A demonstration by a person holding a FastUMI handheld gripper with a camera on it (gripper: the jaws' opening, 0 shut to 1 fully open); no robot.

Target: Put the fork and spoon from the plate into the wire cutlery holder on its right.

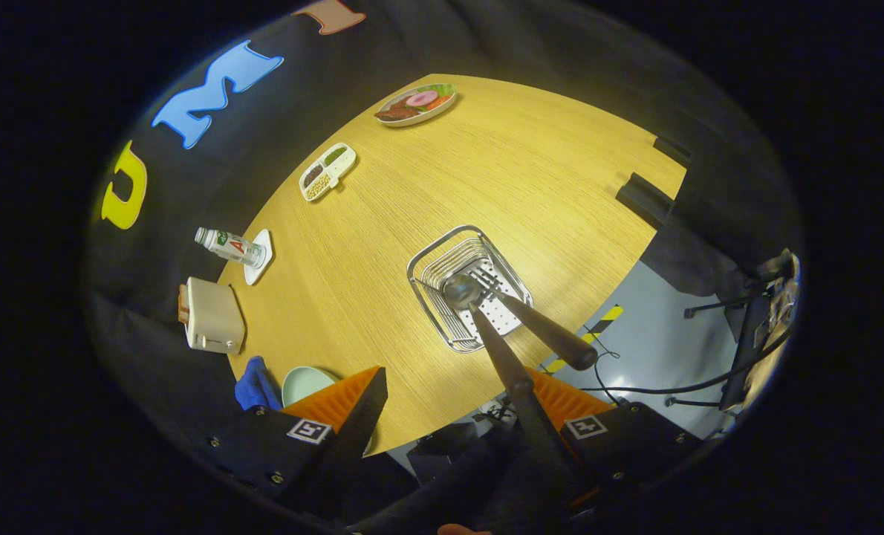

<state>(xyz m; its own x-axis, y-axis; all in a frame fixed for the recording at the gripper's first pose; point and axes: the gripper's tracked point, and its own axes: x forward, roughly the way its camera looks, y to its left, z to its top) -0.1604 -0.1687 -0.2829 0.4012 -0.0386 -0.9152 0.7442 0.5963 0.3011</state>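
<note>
- My claw hangs high above the table, its fingers spread wide with nothing pressed between them.
- The spoon's dark handle rises toward me and passes close beside my right finger; I cannot tell whether that finger touches it, but no second finger bears on it, so I am not pinching it.
- By my left finger sits the plate, pale green at the table's near edge, with a blue cloth beside it. What shows of it looks bare, though my finger hides part.
- Just ahead of my fingers stands the wire cutlery holder. The spoon has its bowl down on the perforated floor, and the fork leans next to it, tines down, its handle sloping out over the rim.
- My judgement: both pieces are in the holder, so this is the release at the end of the placing step. What the next move calls for is a straight lift away, keeping my right finger off the spoon handle so I don't tip it or drag the light holder.
- Farther left are a toaster and a bottle lying on a small white dish.
- Beyond are a divided tray of snacks and, at the far edge, a plate of food.
</note>
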